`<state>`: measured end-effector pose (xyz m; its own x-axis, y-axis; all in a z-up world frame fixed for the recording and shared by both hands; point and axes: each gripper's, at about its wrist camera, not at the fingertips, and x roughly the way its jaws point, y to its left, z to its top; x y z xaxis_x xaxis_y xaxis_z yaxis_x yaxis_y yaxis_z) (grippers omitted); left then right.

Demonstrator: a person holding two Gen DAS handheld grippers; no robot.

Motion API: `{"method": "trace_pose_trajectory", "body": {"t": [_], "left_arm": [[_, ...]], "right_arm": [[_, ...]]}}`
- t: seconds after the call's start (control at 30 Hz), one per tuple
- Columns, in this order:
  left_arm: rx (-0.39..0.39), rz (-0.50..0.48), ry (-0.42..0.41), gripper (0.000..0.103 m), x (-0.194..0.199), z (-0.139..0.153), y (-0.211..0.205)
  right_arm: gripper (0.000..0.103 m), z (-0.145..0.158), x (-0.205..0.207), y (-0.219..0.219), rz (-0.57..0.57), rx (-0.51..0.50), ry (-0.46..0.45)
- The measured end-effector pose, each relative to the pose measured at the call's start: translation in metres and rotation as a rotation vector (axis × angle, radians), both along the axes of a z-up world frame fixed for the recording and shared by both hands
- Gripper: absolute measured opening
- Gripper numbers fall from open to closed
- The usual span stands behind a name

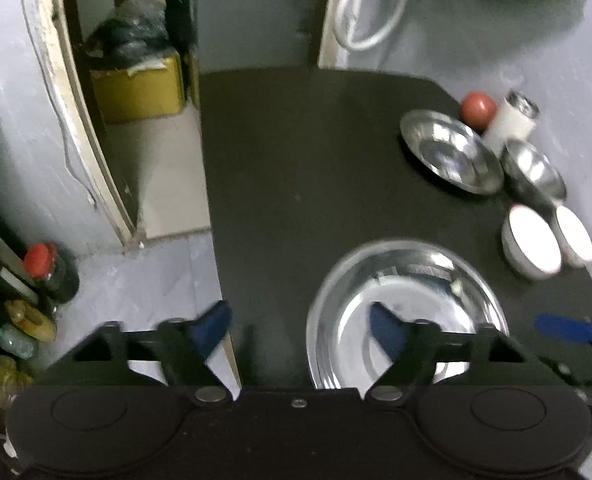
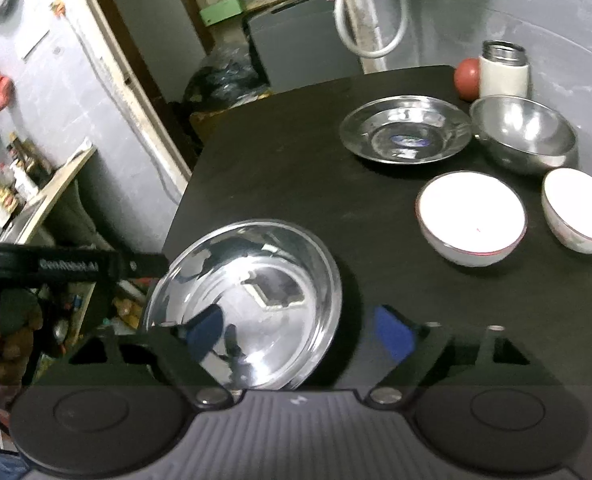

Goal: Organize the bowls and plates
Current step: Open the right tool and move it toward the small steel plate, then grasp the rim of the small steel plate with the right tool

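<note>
Left wrist view: left tongs (image 1: 300, 330) gape wide, empty, above the steel plate (image 1: 408, 312) on the worktop (image 1: 296, 160). Right tongs (image 2: 296, 332) likewise spread, holding nothing.

On the counter (image 2: 279, 168), everything is placed relative to the large plate (image 2: 247, 304) at the near edge: two bowls (image 2: 472, 216) are set to its right, and a small plate (image 2: 406, 130), a steel bowl (image 2: 524, 132) and a flask (image 2: 504, 70) are found behind those.
</note>
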<state>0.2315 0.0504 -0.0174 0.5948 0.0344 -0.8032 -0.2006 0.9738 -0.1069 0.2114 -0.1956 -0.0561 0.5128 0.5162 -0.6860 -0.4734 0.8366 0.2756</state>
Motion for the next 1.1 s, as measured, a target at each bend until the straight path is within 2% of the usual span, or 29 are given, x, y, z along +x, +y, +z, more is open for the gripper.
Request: {"method": "trace_pose_trajectory", "body": {"t": [0.1, 0.2, 0.4, 0.53, 0.7, 0.9, 1.1], "left_arm": [[-0.009, 0.017, -0.022, 0.101, 0.012, 0.002, 0.004], [-0.044, 0.021, -0.025, 0.102, 0.028, 0.002, 0.008], [-0.128, -0.011, -0.049, 0.102, 0.071, 0.002, 0.012], [-0.132, -0.045, -0.080, 0.102, 0.113, 0.003, 0.003], [-0.134, -0.093, -0.078, 0.102, 0.163, -0.002, -0.012], [-0.110, -0.158, -0.053, 0.102, 0.219, -0.018, -0.029], [-0.115, -0.199, -0.022, 0.102, 0.251, -0.035, -0.031]], "right_arm": [[0.096, 0.000, 0.005, -0.007, -0.031, 0.034, -0.011], [0.103, 0.002, 0.010, -0.014, -0.069, 0.075, -0.030], [0.103, 0.008, 0.035, -0.031, -0.189, 0.119, -0.063], [0.103, 0.010, 0.064, -0.037, -0.264, 0.127, -0.074], [0.103, 0.008, 0.100, -0.042, -0.328, 0.141, -0.073], [0.103, -0.001, 0.136, -0.040, -0.354, 0.157, -0.051], [0.103, -0.010, 0.166, -0.032, -0.357, 0.146, -0.030]]}}
